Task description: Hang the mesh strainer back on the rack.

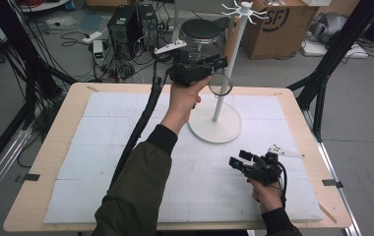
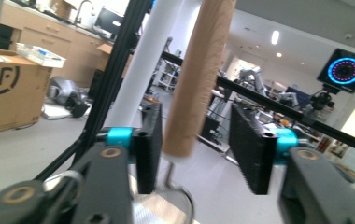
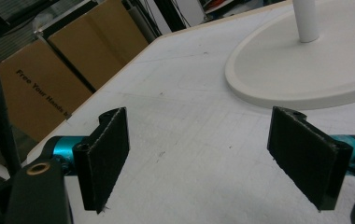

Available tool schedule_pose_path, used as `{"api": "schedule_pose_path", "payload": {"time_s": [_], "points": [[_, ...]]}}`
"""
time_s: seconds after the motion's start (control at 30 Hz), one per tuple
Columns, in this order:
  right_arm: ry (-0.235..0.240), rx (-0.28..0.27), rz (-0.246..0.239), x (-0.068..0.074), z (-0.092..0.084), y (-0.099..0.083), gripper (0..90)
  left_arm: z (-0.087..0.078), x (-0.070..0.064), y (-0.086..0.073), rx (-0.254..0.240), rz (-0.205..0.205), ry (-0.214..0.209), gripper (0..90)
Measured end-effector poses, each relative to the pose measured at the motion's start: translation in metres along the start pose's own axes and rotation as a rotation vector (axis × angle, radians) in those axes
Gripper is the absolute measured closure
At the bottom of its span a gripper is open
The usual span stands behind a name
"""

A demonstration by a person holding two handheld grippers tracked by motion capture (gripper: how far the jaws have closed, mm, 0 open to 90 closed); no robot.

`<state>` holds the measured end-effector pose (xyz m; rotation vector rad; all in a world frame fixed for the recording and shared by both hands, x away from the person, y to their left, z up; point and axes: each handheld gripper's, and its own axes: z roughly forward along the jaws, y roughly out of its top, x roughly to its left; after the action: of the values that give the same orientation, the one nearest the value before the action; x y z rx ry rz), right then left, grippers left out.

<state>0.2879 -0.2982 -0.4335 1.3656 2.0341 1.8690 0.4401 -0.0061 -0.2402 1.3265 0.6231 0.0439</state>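
A white hook stand [image 1: 216, 124] rises from a round base on the table's far middle. From its top hangs a utensil with a wooden handle [image 1: 232, 35] and a metal ring [image 1: 220, 84] at the lower end. My left gripper [image 1: 219, 63] is raised beside the pole, open. In the left gripper view the wooden handle [image 2: 196, 79] hangs between the jaws, close to the left pad and apart from the right pad [image 2: 252, 149], with the white pole [image 2: 152, 56] behind. My right gripper [image 1: 238, 158] hovers low at front right, open and empty [image 3: 208, 158], near the stand's base [image 3: 306, 74].
A white mat [image 1: 101, 147] covers the wooden table [image 1: 67, 105]. The left gripper's black cable [image 1: 140, 123] crosses the mat's middle. Beyond the far edge are a cardboard box [image 1: 278, 24], a round black stool [image 1: 202, 30] and computer towers [image 1: 126, 24]. A black frame leg [image 1: 323, 73] stands at right.
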Motion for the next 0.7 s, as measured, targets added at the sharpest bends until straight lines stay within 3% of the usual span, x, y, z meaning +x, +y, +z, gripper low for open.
{"api": "schedule_pose_path", "payload": {"time_s": [0.1,0.33,0.43,0.53,0.7], "points": [[-0.003,-0.001,-0.006,0.0,0.0,0.0,20.2,-0.001,0.0,0.001,0.011,0.012,0.015,45.6],[-0.006,0.0,-0.004,0.0,0.0,0.0,20.2,-0.008,-0.009,-0.001,0.02,0.068,-0.005,35.9],[-0.006,0.001,-0.011,0.001,0.001,0.0,20.2,-0.018,-0.012,-0.001,0.026,0.077,-0.021,30.2],[-0.009,0.006,-0.02,0.003,0.001,-0.001,20.2,-0.033,-0.015,-0.003,0.01,0.078,-0.019,28.2],[-0.015,0.006,-0.028,0.008,-0.001,-0.001,20.2,-0.05,-0.017,-0.008,0.027,0.073,-0.014,26.5]]}}
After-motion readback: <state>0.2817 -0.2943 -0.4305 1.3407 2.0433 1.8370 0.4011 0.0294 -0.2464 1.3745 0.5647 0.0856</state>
